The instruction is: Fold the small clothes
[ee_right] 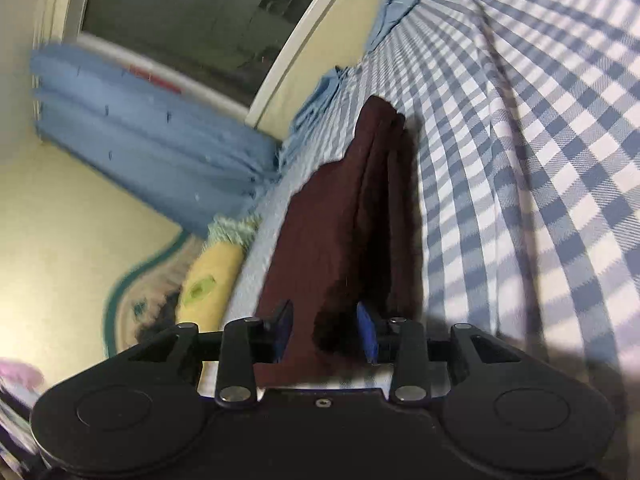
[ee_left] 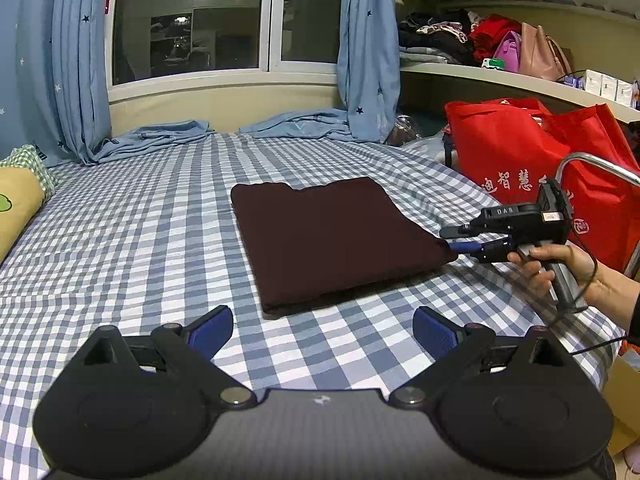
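Mid-frame on the checked bed point(ee_left: 160, 220) sits the folded maroon garment point(ee_left: 336, 240), soft and floppy, so I'd grab the stacked edge layers together. Left tongs point(ee_left: 323, 334) gape empty; right tongs point(ee_right: 326, 334) straddle its right corner, not clamped yet.

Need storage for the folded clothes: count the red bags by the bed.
2: one red bag beside the bed's right edge, another red bag overlapping it nearer the camera. More may be hidden.

matt maroon cloth garment point(ee_left: 336, 240)
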The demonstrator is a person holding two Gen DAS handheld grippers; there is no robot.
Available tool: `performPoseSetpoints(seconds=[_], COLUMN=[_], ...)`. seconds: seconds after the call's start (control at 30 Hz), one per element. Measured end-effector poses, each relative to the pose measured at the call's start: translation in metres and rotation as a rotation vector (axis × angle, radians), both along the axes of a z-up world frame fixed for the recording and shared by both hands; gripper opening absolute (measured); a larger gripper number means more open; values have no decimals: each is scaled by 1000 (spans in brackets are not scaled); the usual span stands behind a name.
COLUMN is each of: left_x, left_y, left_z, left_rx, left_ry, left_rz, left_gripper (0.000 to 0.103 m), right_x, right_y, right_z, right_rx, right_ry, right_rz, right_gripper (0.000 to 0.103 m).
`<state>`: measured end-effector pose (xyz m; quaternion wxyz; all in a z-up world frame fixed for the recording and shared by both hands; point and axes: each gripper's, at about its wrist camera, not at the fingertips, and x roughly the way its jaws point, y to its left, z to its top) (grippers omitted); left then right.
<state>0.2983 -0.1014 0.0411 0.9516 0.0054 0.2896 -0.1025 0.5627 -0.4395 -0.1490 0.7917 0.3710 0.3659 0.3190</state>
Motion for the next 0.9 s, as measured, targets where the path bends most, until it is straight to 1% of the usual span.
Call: performPoseSetpoints(seconds=[0.07, 0.13, 0.2, 0.23, 0.27, 0.3, 0.33, 0.37, 0.4, 0.43, 0.47, 0.5, 0.53, 0.57, 0.63, 0.7, 0.77, 0.8, 0.83, 0.9], left_x=[-1, -3, -7, -9, -11, -12, -13, -14, -14, -14, -15, -15, -16, -16, -17, -17, -16, -16, -17, -20], left_y=[-3, -6, -8, -9, -9, -9, -9, -8, -8, -8, -8, -8, -8, -8, -8, -9, -11, -11, -12, -13], left_z=[-1, -1, -1, 0, 1, 2, 3, 3, 4, 4, 5, 6, 6, 6, 7, 7, 7, 7, 8, 8], left_rx=[-7, -6, -1, 2, 5, 6, 5, 2, -1, -1, 2, 5, 7, 8, 10, 13, 9, 5, 0, -2], left_ry=[5, 7, 6, 3, -1, -2, -2, -2, -1, -2, -5, -8, -7, -5, -7, -11, -13, -13, -14, -15], left_rz=[1, 0, -4, -5, -4, -3, 1, 4, 4, 2, 0, -1, -2, -3, -6, -5, -4, -1, 2, -1], left_gripper=[99, 99, 99, 99, 99, 99, 99, 99, 99, 99, 99, 99, 99, 99, 99, 99, 99, 99, 99, 99], right_x=[-4, -9, -9, -12, -17, -18, -23, -25, -25, -24, -26, -30, -36, -41, -55, -64, -67, -65, -63, -55], right_y=[4, 17, 32, 34, 32, 26, 18, 13, 12, 14, 17, 16, 11, 6, -3, -9, -6, 0, 8, 26], right_z=[2, 4, 3, 3, 5, 7, 8, 3, -3, -13, -21, -23, -21, -18, -7, 5, 18, 22, 25, 26], right_rx=[-40, -103, -181, -184, -161, -102, -36, -13, -52, -119, -190, -193, -158, -124, -87, -50, -25, -24, -18, -7], right_ry=[-18, -27, -10, -22, -58, -94, -113, -106, -78, -39, -9, -17, -21, -31, -107, -145, -163, -168, -170, -155], right_rz=[15, 27, 39, 47, 47, 31, 4, -24, -30, -24, -19, -28, -51, -71, -95, -131, -118, -104, -85, -49], right_gripper=[39, 38, 28, 19, 16, 16, 15, 15, 15, 17, 15, 15, 23, 25, 25, 25, 27, 30, 35, 36])
